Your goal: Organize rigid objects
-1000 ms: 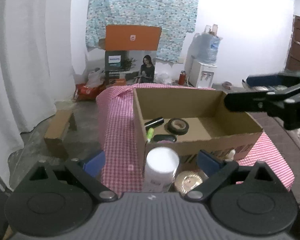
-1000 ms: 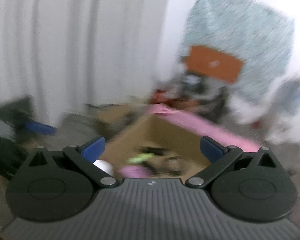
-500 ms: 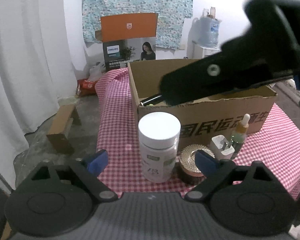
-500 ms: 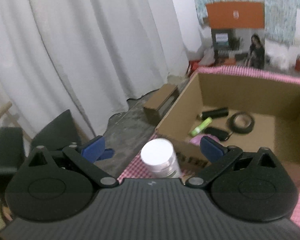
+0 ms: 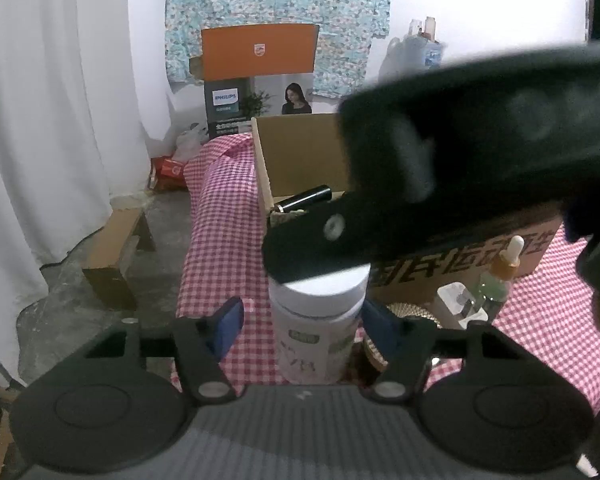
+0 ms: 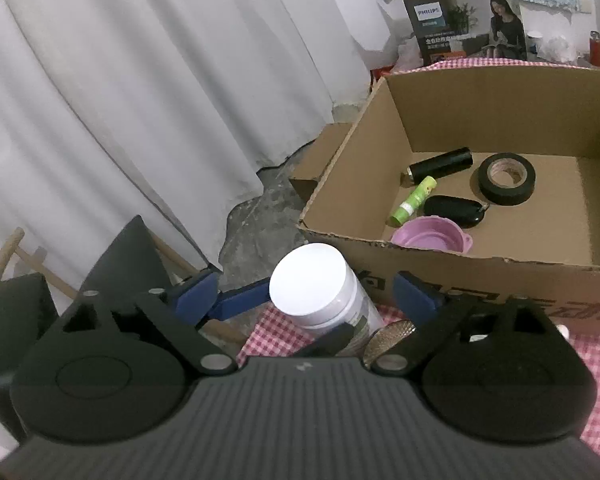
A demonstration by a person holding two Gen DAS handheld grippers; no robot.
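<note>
While the left gripper (image 5: 302, 322) straddled the white jar (image 5: 319, 320), its jaws had just been closing; the right pad lay at the jar wall, the left pad stood clear, so no grip was made. The right gripper (image 6: 306, 294) hung over the same jar (image 6: 320, 290), jaws wide and just narrowing slightly, pads apart from it. Ahead of both sat the cardboard box (image 6: 452, 264). It held a black tube (image 6: 440, 163), a tape roll (image 6: 507, 178), a green stick (image 6: 414, 200), a black fob (image 6: 454, 210) and a pink cup (image 6: 432, 237). Right of the jar stood a gold lid (image 5: 414, 312), a charger (image 5: 454, 300) and a dropper bottle (image 5: 498, 276).
</note>
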